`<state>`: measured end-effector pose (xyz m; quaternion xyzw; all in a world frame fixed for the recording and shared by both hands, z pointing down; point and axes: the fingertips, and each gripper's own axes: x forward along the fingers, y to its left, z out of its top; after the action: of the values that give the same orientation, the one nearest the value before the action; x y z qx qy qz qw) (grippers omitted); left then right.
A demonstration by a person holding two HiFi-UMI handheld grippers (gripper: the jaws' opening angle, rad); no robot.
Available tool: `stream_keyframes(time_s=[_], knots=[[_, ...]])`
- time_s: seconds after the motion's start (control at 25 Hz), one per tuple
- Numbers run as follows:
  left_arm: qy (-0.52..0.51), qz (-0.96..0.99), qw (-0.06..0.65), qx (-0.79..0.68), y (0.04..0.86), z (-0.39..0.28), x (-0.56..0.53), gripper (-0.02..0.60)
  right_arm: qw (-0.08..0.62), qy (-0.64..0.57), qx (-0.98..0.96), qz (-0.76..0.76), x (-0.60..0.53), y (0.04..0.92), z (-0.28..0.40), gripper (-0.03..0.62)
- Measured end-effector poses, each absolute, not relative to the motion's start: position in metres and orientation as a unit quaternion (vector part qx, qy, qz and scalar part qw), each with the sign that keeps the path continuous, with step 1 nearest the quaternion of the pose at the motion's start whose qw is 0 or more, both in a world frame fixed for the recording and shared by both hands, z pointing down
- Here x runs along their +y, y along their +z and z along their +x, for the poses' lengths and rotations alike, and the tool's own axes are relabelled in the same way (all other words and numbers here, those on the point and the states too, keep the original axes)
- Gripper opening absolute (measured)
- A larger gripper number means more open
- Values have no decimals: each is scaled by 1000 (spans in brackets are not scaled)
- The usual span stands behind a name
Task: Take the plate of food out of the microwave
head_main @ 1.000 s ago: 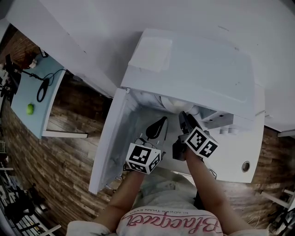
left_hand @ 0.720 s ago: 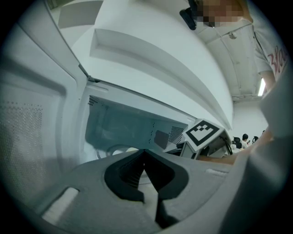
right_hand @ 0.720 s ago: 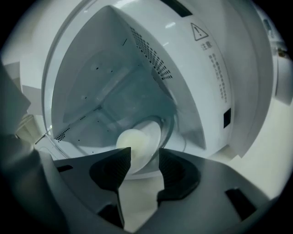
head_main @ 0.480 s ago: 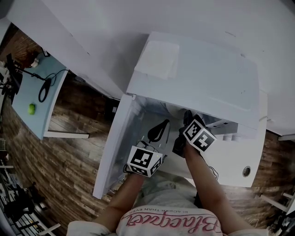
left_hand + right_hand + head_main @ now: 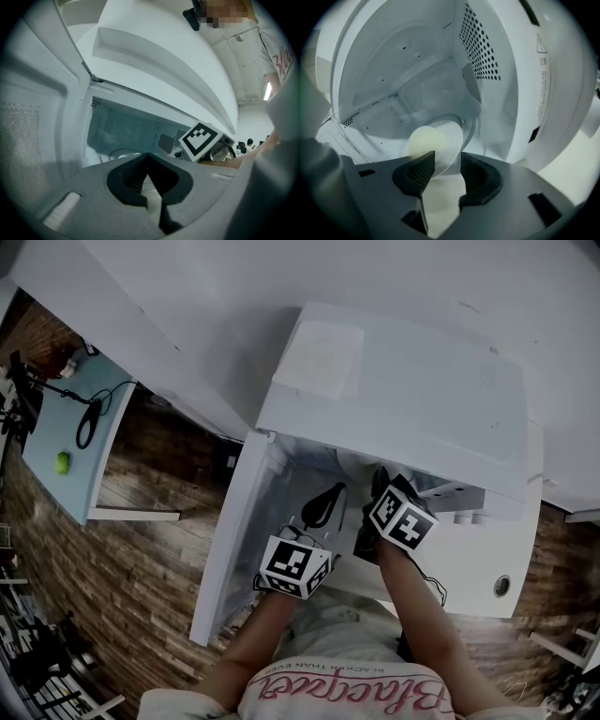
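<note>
The right hand-held gripper (image 5: 447, 157) is pointing into the open cavity of the white box-shaped microwave oven (image 5: 412, 390). Its jaws are standing a narrow gap apart, clamping nothing, and the white round plate (image 5: 452, 133) is lying in line with that gap just past their tips. That plate is carrying a pale yellow round lump of food (image 5: 424, 140) and sitting on the clear glass turntable (image 5: 474, 131) inside the oven. The left hand-held gripper (image 5: 147, 158) is hovering at the opening beside the swung-out white door (image 5: 230, 540), its jaws pressed together on nothing.

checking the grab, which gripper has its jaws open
The right gripper: its jaws stand apart before the plate; the left gripper has its tips together.
</note>
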<state>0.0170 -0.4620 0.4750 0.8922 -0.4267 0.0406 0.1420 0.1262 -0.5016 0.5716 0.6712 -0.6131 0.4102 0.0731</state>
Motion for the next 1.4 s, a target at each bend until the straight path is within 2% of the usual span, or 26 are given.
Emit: stream_keyframes(time_s=[0.24, 0.44, 0.8, 1.4], knots=[[41, 889, 146, -432, 477, 14, -457, 2, 44, 450, -611, 650, -496, 572, 125, 150], [43, 886, 153, -436, 481, 12, -454, 2, -1, 529, -596, 605, -498, 575, 119, 107], [42, 887, 154, -433, 480, 16, -454, 2, -66, 580, -586, 562, -495, 576, 112, 77], [48, 886, 161, -432, 486, 12, -441, 2, -261, 632, -550, 480, -478, 567, 105, 21]])
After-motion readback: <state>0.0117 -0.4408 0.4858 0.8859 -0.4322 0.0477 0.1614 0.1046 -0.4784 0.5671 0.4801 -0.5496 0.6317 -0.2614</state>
